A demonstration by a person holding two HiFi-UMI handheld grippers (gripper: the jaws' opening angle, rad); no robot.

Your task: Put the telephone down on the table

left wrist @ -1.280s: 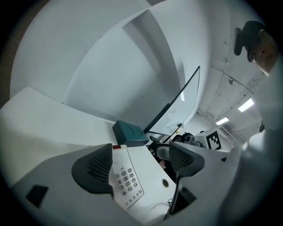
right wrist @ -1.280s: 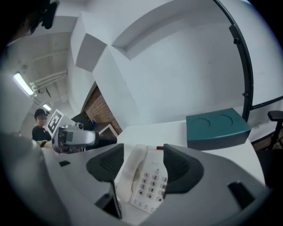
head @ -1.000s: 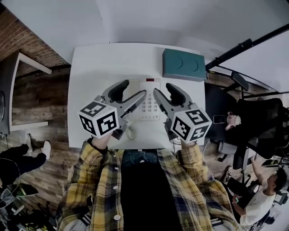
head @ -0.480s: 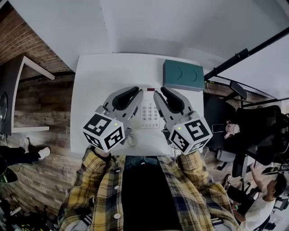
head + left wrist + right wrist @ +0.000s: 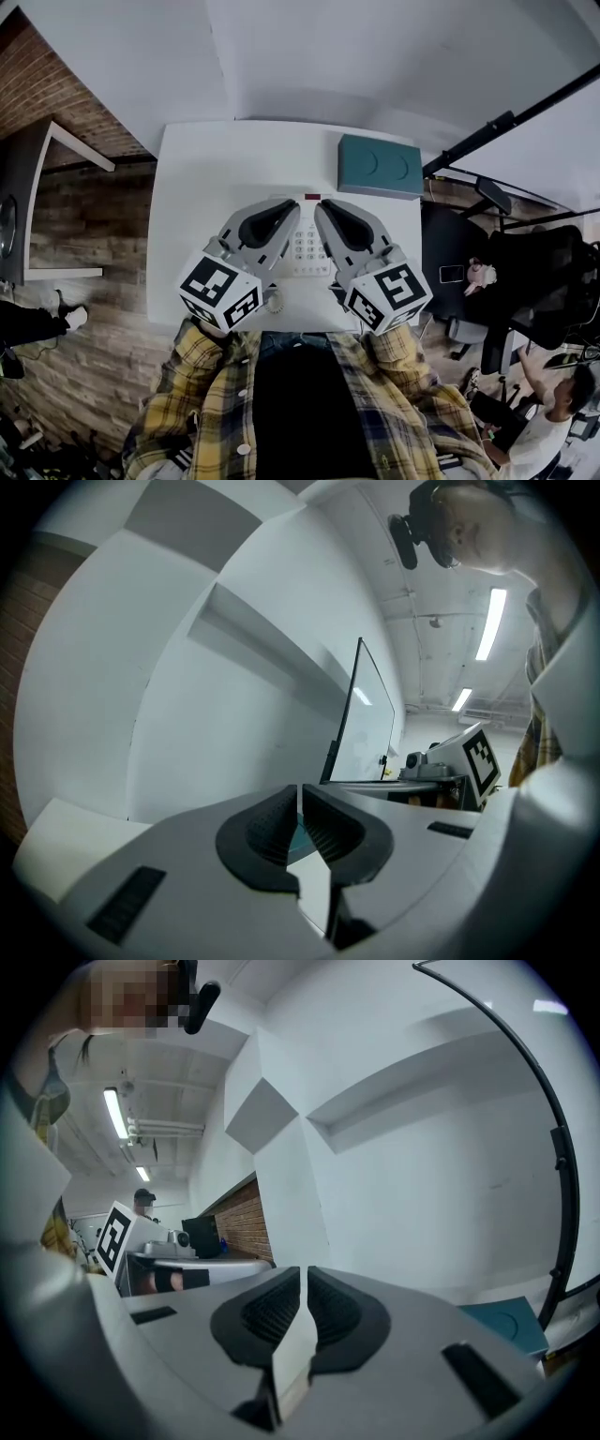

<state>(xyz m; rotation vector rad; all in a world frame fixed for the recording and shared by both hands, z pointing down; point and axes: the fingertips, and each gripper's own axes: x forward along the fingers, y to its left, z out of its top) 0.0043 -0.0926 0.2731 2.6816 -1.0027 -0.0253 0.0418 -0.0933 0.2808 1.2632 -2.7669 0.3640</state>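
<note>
The white telephone (image 5: 308, 246) lies on the white table (image 5: 202, 183), its keypad showing between my two grippers and its coiled cord (image 5: 274, 300) near the front edge. My left gripper (image 5: 296, 206) hovers over the phone's left side. Its jaws have just closed and meet with nothing between them (image 5: 299, 803). My right gripper (image 5: 320, 207) hovers over the phone's right side. Its jaws have just been closing too and stand together, empty (image 5: 304, 1283). Neither gripper touches the phone. Each gripper view shows the other gripper's marker cube at its side.
A teal box (image 5: 379, 166) lies at the table's back right, also seen in the right gripper view (image 5: 511, 1321). A brick wall and a wooden shelf (image 5: 56, 141) stand to the left. A black office chair (image 5: 534, 272) and a seated person (image 5: 544, 412) are to the right.
Both grippers' jaws, wide open beside the telephone a second ago, have closed. Both grippers have risen and their tips have drawn together. The telephone stays on the table.
</note>
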